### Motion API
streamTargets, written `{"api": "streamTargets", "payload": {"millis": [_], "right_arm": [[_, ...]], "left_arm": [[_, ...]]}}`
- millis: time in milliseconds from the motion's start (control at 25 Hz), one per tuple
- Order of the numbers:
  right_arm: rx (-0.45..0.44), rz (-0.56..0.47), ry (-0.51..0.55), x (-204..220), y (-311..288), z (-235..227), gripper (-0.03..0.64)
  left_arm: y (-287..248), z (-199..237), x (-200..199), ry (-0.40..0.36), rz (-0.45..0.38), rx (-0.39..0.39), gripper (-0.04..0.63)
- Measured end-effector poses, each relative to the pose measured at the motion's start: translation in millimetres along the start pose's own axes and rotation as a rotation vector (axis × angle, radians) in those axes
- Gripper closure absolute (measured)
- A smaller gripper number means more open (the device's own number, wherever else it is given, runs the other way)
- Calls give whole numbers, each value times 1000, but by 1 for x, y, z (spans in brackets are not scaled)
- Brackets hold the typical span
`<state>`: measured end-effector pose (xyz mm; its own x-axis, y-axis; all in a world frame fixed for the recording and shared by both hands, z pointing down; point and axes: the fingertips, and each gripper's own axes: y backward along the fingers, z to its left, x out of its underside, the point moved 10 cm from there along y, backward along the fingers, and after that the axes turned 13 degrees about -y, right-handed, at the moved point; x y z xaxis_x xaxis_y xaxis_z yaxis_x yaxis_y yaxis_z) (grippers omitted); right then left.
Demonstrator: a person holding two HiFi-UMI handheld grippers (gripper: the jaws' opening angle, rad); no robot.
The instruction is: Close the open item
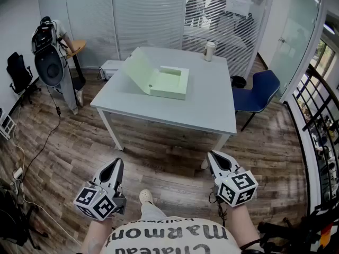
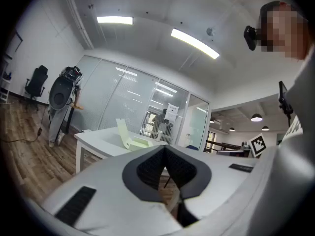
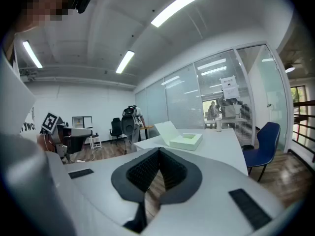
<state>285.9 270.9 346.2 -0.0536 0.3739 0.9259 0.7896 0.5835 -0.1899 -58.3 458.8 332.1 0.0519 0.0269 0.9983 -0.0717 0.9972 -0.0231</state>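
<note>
- One risk: shoving the raised lid of the pale green flat cardboard box [image 1: 172, 83] sideways would likely skid it across the grey rectangular table [image 1: 212, 110] rather than fold it shut.
- Count: one box, left-centre on table; one white cup [image 1: 210, 51]; two grippers.
- Left gripper [image 1: 117, 164] and right gripper [image 1: 213, 156] both pressed together, empty, well short of table.

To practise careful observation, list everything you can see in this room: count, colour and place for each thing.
table: 1, pale grey, middle of the room
box: 1, pale green, open with lid raised on its left, on the table
cup: 1, pale, table's far edge
blue chair: 1, right of the table
black chair: 1, far left
standing device: 1, grey and black, left of the table
left gripper: 1, white and black, jaws together, empty
right gripper: 1, same colours, jaws together, empty
</note>
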Motion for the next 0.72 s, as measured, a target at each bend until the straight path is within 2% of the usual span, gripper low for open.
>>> {"api": "streamTargets", "payload": {"millis": [120,320,720], "right_arm": [[-2,10,2,-1,0,-2,617],[5,23,-11,5,-2,-2,618],[31,53,-77,10,-53,-3,617]], "left_arm": [[1,-1,-1,23,-4,-3,601],[7,3,3,17,20,-14,601],[-34,53,19,20,55,26,600]]}}
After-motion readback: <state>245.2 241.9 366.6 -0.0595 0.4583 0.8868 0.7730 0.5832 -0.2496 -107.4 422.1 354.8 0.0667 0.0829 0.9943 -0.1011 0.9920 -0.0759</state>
